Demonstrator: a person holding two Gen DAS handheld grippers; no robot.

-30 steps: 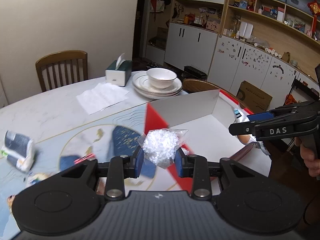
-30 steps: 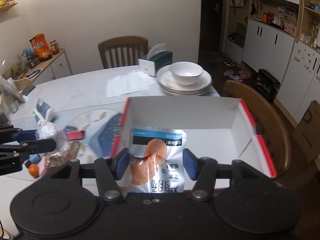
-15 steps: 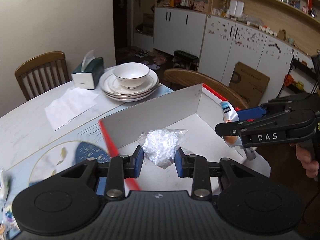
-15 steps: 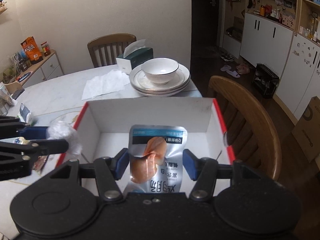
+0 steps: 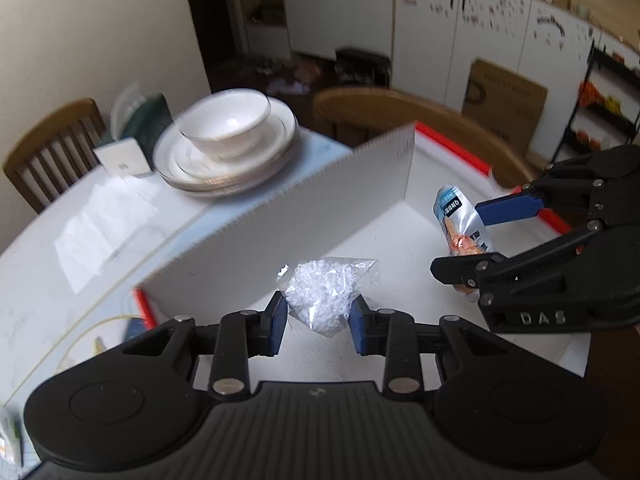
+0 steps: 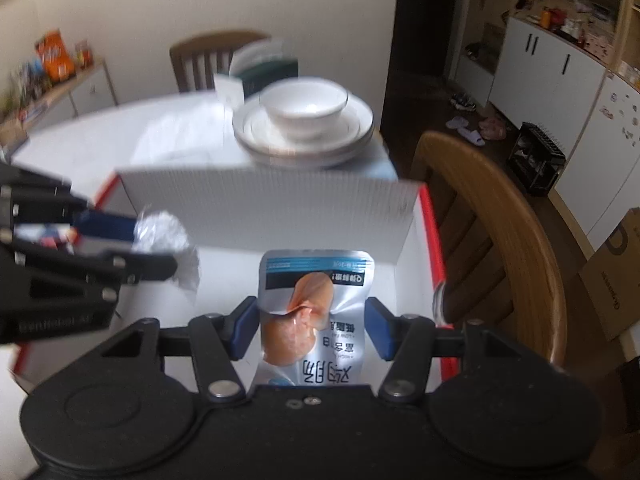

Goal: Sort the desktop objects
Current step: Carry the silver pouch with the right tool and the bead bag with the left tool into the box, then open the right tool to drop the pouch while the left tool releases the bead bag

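My left gripper (image 5: 319, 322) is shut on a clear bag of white beads (image 5: 325, 295) and holds it above the floor of the white box with red edges (image 5: 280, 236). My right gripper (image 6: 310, 330) is shut on a silver snack pouch (image 6: 314, 312) with an orange picture, also over the box floor (image 6: 224, 280). In the left wrist view the right gripper (image 5: 486, 236) with the pouch (image 5: 460, 228) is at the right. In the right wrist view the left gripper (image 6: 132, 244) with the bead bag (image 6: 164, 236) is at the left.
A white bowl on stacked plates (image 5: 228, 140) and a green tissue box (image 5: 136, 136) stand behind the box, with white paper (image 5: 104, 224) on the marble table. A wooden chair (image 6: 492, 240) stands close to the box's right side. Another chair (image 5: 48, 148) is at the table's far side.
Both grippers have moved further over the box and lower into it, each still holding its item. The bead bag went from over the table mat to inside the box.
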